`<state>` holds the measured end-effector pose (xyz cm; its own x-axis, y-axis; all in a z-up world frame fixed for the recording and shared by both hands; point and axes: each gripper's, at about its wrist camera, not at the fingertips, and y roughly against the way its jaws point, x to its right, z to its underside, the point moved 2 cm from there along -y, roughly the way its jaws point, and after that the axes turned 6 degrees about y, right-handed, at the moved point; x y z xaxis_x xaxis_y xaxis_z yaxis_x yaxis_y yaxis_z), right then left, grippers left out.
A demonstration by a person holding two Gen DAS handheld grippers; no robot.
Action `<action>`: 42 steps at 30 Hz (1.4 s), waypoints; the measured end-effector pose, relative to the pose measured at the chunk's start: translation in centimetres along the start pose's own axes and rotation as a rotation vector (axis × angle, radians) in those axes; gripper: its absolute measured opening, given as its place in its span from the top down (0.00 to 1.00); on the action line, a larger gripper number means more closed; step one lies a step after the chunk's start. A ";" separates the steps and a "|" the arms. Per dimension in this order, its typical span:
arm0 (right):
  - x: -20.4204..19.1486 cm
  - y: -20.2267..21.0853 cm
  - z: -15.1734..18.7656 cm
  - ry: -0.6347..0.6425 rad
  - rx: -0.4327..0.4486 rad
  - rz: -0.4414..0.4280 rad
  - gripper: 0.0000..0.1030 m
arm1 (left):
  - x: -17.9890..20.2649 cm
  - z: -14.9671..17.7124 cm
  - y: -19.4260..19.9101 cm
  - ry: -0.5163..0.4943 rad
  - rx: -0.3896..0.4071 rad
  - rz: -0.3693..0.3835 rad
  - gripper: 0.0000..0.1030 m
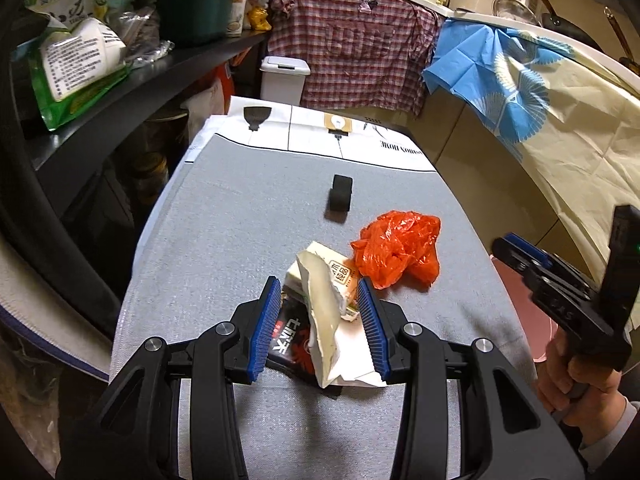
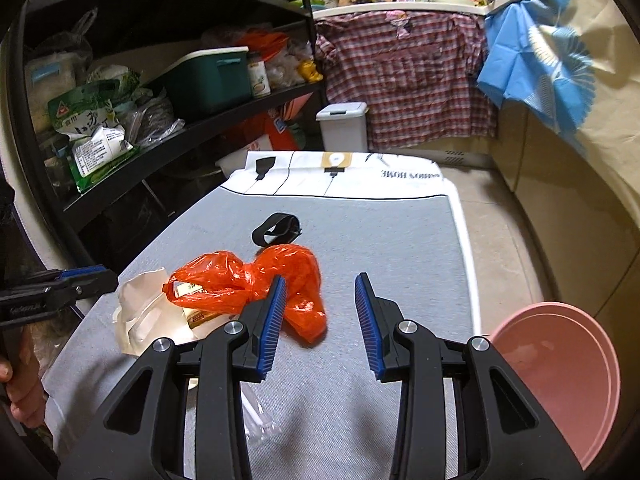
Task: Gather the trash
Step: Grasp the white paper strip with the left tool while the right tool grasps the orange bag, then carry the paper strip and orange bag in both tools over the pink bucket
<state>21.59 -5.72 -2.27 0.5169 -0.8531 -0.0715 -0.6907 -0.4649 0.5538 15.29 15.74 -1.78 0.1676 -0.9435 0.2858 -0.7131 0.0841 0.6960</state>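
In the left wrist view, the left hand-held gripper (image 1: 318, 322) is seen with its jaws spread on either side of a torn white wrapper (image 1: 326, 320). The wrapper stands between the blue pads (image 1: 266, 328), but no pad can be seen pressing on it, so nothing is judged to be held yet. A black packet (image 1: 289, 344) lies under the wrapper on the grey counter (image 1: 240, 220), and an orange plastic bag (image 1: 398, 248) lies just beside them. If the jaws are closed here, only the crumpled upper flap may be caught, so the wrapper could tear or slip free and the black packet could be left behind. A black strap (image 1: 341, 198) lies further back; it could be mistaken for trash.

In the right wrist view, the right hand-held gripper (image 2: 320, 320) is seen spread and empty, its left pad at the edge of the orange plastic bag (image 2: 256, 284) and its right pad over bare counter (image 2: 400, 232). Such thin film could be pushed aside rather than pinched. A pink basin (image 2: 560, 380) sits at the counter's right edge; a wide swing could knock it. Since the left hand-held gripper (image 2: 86, 274) works near the same pile, a collision between the two is a risk.
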 end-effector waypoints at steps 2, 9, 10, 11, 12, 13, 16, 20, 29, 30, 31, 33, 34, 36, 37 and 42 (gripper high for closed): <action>-0.3 -0.9 -0.1 0.003 -0.009 -0.010 0.64 | 0.0 0.2 -0.4 -0.005 -0.012 -0.002 0.61; -1.0 -4.0 -0.8 0.001 -0.032 -0.047 0.64 | -0.4 0.8 -1.6 -0.019 -0.047 -0.024 0.61; -1.1 -4.3 -1.0 0.000 -0.035 -0.052 0.64 | -0.5 0.8 -1.6 -0.018 -0.049 -0.025 0.61; -1.1 -4.8 -1.1 -0.001 -0.037 -0.054 0.64 | -0.6 0.8 -1.7 -0.016 -0.052 -0.024 0.61; -1.2 -5.1 -1.2 -0.003 -0.040 -0.057 0.64 | -0.7 0.9 -1.9 -0.014 -0.056 -0.024 0.61; -1.2 -5.4 -1.2 -0.004 -0.044 -0.058 0.64 | -0.7 0.9 -2.0 -0.014 -0.058 -0.023 0.61; -1.0 -6.4 -1.3 -0.020 -0.067 -0.075 0.62 | -0.6 1.0 -2.3 -0.021 -0.066 -0.021 0.61; -0.9 -7.2 -1.0 -0.032 -0.100 -0.101 0.61 | -0.3 1.2 -2.8 -0.037 -0.079 -0.029 0.63; -1.1 -7.4 -0.7 -0.008 -0.123 -0.099 0.73 | 0.2 1.1 -3.2 -0.065 -0.103 -0.045 0.92; -1.2 -7.3 -0.6 -0.001 -0.124 -0.099 0.76 | 0.3 1.1 -3.2 -0.069 -0.102 -0.044 0.93; -1.3 -7.3 -0.6 0.005 -0.125 -0.098 0.80 | 0.4 1.0 -3.1 -0.073 -0.101 -0.046 0.93; -1.4 -7.1 -0.6 0.013 -0.124 -0.099 0.86 | 0.6 0.9 -2.9 -0.075 -0.098 -0.050 0.94; -1.4 -7.0 -0.6 0.015 -0.123 -0.099 0.89 | 0.6 0.7 -2.8 -0.076 -0.097 -0.054 0.94; -1.3 -6.5 -0.8 0.017 -0.109 -0.090 0.92 | 0.7 0.5 -2.6 -0.077 -0.093 -0.059 0.94; -1.3 -6.2 -0.9 0.014 -0.104 -0.090 0.93 | 0.8 0.3 -2.3 -0.078 -0.088 -0.062 0.94; -1.3 -4.1 -1.7 0.017 -0.057 -0.077 0.96 | 0.5 -0.1 -1.1 -0.072 -0.068 -0.075 0.94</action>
<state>24.67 -2.30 -3.05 0.5761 -0.8111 -0.1013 -0.6191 -0.5139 0.5938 16.28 15.17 -2.32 0.1679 -0.9683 0.1847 -0.6524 0.0313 0.7572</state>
